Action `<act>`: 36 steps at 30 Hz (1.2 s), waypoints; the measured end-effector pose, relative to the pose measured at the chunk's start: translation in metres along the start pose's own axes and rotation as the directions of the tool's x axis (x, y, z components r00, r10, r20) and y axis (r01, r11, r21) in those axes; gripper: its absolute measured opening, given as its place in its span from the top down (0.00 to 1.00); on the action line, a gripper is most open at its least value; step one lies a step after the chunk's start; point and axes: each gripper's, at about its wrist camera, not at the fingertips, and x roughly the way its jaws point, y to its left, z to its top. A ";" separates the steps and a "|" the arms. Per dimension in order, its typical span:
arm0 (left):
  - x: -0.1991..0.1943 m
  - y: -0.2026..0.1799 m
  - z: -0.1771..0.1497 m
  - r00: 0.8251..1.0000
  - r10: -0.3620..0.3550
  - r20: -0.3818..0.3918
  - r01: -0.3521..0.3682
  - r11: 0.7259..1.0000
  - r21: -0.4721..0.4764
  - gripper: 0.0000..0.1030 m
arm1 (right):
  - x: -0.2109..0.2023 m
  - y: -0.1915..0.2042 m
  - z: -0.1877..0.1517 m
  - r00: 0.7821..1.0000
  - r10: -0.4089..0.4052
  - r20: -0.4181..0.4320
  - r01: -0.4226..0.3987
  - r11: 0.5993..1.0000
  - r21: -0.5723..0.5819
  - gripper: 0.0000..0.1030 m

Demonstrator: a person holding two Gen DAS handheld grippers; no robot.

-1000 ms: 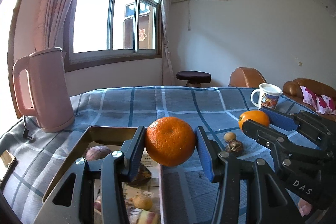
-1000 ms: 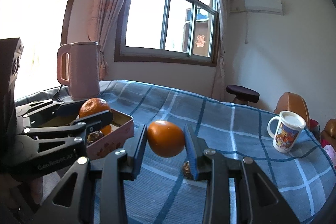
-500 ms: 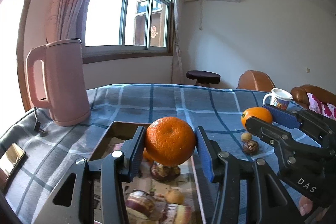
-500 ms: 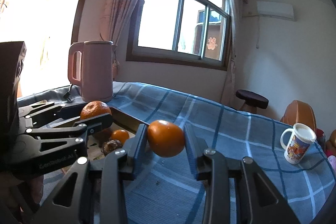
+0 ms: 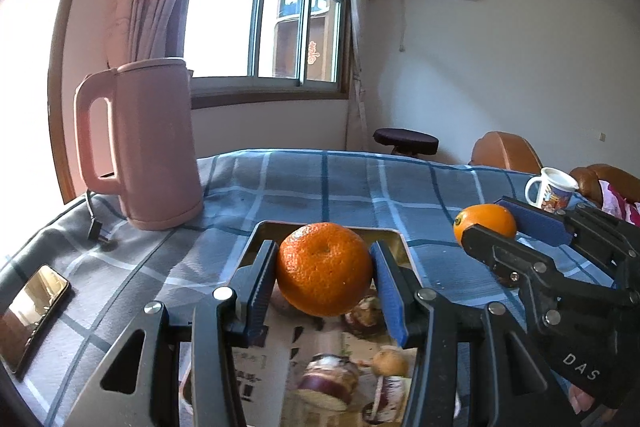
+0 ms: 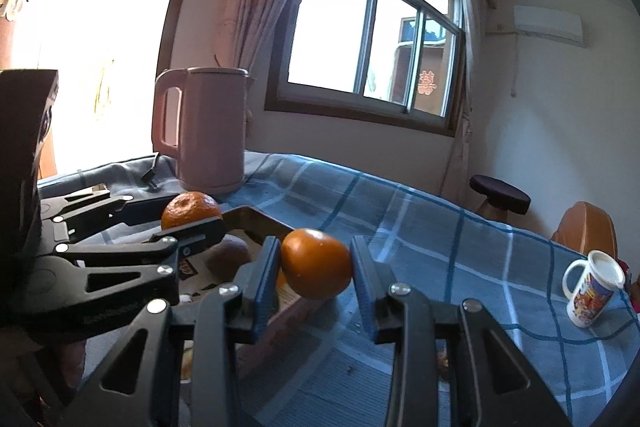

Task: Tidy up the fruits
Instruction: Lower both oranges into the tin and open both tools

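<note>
Over the open gold-rimmed metal tin (image 5: 403,241) on the blue checked desk (image 5: 320,183), our left claw (image 5: 325,269) grips a dimpled orange mandarin (image 5: 324,273), our right claw (image 6: 316,265) a smooth darker orange (image 6: 316,263). Next we lower and release both inside.

Sunlit window (image 5: 264,27), white walls (image 5: 500,75)

A home living room: curtained window (image 5: 264,27), leather sofa (image 5: 508,151), checked tablecloth (image 5: 340,183)
</note>
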 end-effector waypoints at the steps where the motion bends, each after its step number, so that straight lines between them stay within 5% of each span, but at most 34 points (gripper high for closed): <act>1: 0.000 0.003 0.000 1.000 0.005 -0.002 -0.005 1.000 -0.003 0.52 | 0.001 0.003 0.000 1.000 0.004 -0.001 -0.004 1.000 -0.004 0.63; 22: 0.007 0.031 -0.003 0.996 0.063 -0.065 -0.063 0.998 -0.004 0.52 | 0.022 0.037 0.000 0.996 0.078 -0.031 -0.079 0.996 -0.040 0.63; 36: 0.020 0.044 -0.007 0.985 0.047 -0.164 -0.049 0.999 -0.007 0.52 | 0.042 0.045 -0.006 0.984 0.125 -0.129 -0.129 0.991 -0.024 0.63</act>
